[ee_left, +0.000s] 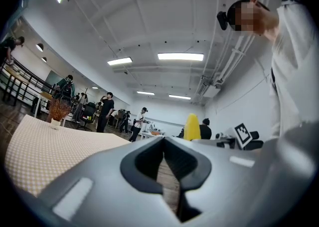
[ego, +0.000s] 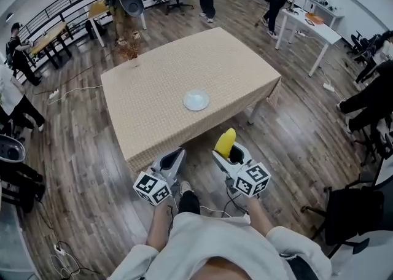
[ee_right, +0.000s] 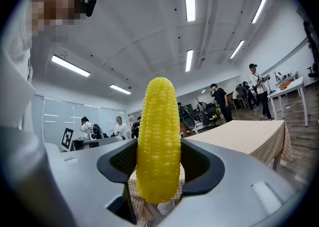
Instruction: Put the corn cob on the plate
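Your right tongs (ee_right: 159, 171) are closed around the lower part of the corn cob (ee_right: 158, 141), so it stands upright with most of its length free above them, ready to be tipped down. You hold it over the floor, short of the near edge of the surface (ego: 153, 82). It is well apart from the plate (ego: 196, 100), which lies empty near the surface's middle. Your left tongs (ee_left: 167, 166) are closed on nothing and idle beside the right, likely because one hand is enough here.

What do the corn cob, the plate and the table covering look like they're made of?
The corn cob: glossy, uniformly yellow kernels, possibly a plastic replica. The plate: pale, smooth, ceramic or plastic; can't tell. The table covering: fine-checked beige cloth, draping over edges.
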`<state>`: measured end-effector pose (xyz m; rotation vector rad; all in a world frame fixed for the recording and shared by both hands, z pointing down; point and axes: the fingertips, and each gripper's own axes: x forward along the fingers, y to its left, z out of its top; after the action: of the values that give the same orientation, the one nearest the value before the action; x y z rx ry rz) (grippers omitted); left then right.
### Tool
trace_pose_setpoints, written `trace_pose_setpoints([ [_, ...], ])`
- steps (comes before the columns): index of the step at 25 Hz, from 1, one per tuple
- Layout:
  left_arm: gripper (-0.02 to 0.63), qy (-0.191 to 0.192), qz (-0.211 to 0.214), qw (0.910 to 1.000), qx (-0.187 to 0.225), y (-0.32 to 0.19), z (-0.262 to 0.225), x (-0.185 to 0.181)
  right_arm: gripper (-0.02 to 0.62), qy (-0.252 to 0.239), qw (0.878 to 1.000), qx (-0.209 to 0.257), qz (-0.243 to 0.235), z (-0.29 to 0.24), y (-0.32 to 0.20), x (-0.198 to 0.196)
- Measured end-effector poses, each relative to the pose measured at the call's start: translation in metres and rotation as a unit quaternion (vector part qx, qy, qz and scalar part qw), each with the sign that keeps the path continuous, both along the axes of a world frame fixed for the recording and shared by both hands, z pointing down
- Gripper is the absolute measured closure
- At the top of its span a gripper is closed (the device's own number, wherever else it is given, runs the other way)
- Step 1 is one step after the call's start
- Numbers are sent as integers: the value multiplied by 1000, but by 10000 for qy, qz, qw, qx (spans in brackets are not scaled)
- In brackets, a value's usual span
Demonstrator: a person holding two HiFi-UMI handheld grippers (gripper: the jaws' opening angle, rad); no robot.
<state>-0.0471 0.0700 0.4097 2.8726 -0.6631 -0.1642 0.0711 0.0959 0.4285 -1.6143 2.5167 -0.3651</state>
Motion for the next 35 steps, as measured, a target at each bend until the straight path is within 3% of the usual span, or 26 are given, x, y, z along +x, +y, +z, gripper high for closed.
trace_pose_setpoints([
  [21,598,-108,325,9989,-319,-291,38,-10,339,-161,9983,-435,347,45,-279,-12],
  [28,598,-69,403,9983,-416,-338,25,-15,339,-90,9973,-621,379,35,-324,-18],
  [35,598,-62,251,9988,-415,-342,8,-19,339,-93,9977,-635,228,18,-333,-20],
])
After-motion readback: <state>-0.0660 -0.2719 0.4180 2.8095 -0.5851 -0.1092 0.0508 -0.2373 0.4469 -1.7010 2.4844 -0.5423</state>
